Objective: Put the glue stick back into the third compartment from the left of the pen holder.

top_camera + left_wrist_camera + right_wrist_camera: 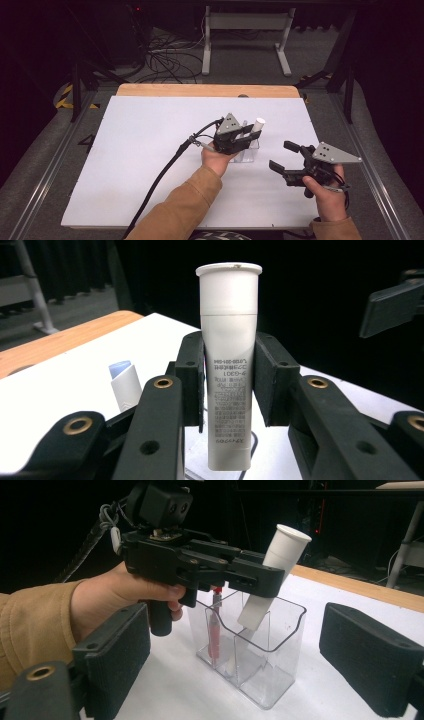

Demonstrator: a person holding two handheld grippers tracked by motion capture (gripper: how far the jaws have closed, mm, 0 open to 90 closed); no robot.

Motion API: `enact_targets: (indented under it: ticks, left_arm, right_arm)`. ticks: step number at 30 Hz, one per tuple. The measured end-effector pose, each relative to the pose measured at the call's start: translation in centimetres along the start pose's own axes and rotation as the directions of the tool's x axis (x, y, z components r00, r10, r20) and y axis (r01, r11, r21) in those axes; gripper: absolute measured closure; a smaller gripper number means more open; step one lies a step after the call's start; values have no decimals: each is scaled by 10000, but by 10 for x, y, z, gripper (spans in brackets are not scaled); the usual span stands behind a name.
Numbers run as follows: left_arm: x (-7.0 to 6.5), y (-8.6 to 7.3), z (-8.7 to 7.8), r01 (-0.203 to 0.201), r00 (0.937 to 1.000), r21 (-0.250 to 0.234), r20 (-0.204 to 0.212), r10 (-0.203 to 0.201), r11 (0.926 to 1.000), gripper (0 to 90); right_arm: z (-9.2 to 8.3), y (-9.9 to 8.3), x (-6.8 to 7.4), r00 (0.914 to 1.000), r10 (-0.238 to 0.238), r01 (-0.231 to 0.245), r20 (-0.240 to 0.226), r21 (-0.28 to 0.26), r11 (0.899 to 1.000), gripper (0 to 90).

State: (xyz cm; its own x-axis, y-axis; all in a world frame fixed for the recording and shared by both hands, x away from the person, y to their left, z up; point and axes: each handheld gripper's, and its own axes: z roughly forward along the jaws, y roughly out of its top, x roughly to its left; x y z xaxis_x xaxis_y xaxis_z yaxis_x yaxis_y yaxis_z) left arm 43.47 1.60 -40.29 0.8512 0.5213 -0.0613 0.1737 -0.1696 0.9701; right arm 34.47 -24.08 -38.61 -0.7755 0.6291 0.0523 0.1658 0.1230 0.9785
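L gripper [260,580] clenched on white tube [272,575], tilted, lower end inside clear organizer [280,645] on table. R gripper [285,157] hangs released nearby. Insertion step, I reckon; next: straighten, lower, let go.

tube [228,365]: white, grey print | organizer [260,655]: clear | pen [215,630]: red | table [150,150]: white

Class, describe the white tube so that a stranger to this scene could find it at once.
On the white table, find the clear divided holder right of centre. Tilted above it, the white tube is clamped in the left gripper. Unlike the slim red pen inside, it is fat and white.
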Motion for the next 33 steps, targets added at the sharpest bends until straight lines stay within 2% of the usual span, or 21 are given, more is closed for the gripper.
enact_targets:
  ticks: [2, 11, 22, 33]
  left_arm:
    - [-2, -1, 2, 119, 9999, -23, -71, -119, 9999, 687]
    - [-5, -7, 8, -84, 9991, 65, -409, 87, 9999, 685]
    - [-5, -9, 7, -403, 9962, 596, -750, 448, 9974, 684]
    - [-5, -9, 6, -631, 9938, 986, -848, 716, 9931, 681]
  right_arm:
    - [0, 0, 0, 10000, -5, 5, -10, -9, 10000, 135]
    - [-1, 0, 1, 10000, -4, 3, -69, -27, 10000, 135]
    - [0, 0, 1, 9999, -53, 53, -136, -14, 10000, 135]
    - [1, 0, 2, 9999, -62, 62, -127, -12, 10000, 135]
